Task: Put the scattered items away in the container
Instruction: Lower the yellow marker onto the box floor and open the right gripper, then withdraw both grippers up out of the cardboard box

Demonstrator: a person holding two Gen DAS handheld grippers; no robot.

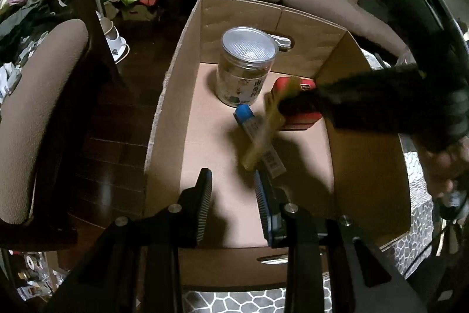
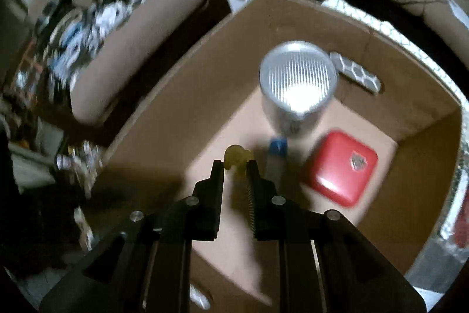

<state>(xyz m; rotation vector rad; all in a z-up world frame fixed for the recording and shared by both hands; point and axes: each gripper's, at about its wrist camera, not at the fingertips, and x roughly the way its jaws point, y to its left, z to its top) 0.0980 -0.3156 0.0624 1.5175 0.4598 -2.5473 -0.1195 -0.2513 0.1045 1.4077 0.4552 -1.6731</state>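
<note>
Now, inside the cardboard box, from left: a clear jar standing upright, a blue-capped tube lying flat, then a red case. Left gripper hangs over the box floor, jaws parted, nothing between them. Right gripper is clamped on a yellow item, blurred, possibly a tube.
</note>
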